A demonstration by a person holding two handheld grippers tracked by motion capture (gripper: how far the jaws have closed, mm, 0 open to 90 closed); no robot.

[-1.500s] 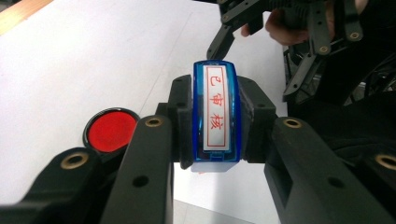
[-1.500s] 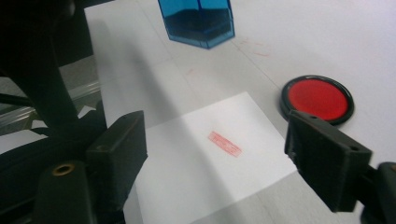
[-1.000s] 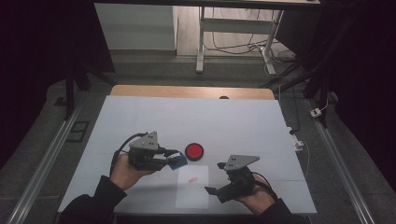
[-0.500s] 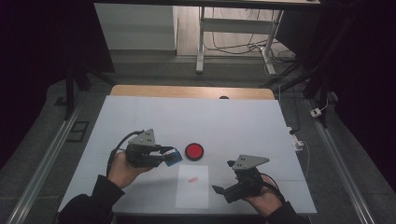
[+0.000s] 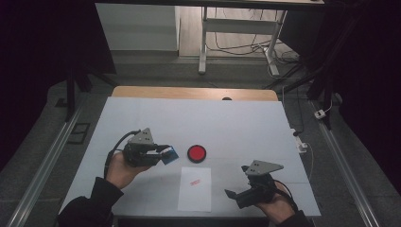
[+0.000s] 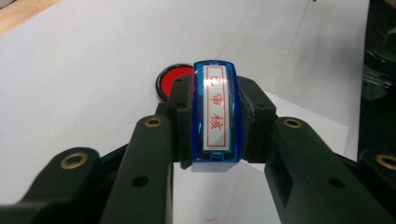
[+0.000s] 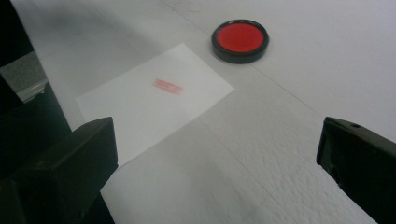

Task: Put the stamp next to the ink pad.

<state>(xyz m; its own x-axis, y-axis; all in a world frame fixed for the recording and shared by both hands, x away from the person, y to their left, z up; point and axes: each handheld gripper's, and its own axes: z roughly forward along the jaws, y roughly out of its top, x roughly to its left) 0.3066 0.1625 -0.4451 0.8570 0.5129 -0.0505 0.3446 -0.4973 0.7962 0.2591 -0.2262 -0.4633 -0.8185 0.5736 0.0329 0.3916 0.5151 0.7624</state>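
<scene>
My left gripper (image 5: 163, 152) is shut on a blue stamp (image 5: 169, 154), held level just left of the round red ink pad (image 5: 196, 153). In the left gripper view the stamp (image 6: 215, 112) shows a white label with red characters, with the ink pad (image 6: 170, 81) beyond it. A white paper sheet (image 5: 195, 189) with a faint red stamp mark (image 5: 194, 181) lies near the front edge. My right gripper (image 5: 236, 196) is to the right of the sheet. Its jaws have just been opening and stand wide, with nothing between them (image 7: 215, 158).
The white table top (image 5: 236, 118) stretches back to a wooden strip (image 5: 189, 92). In the right gripper view the paper (image 7: 154, 98) and ink pad (image 7: 240, 39) lie ahead. Cables run off the table's right edge (image 5: 302, 142).
My right gripper has drawn off to the right, away from the paper sheet. The left gripper with the stamp has stayed in place.
</scene>
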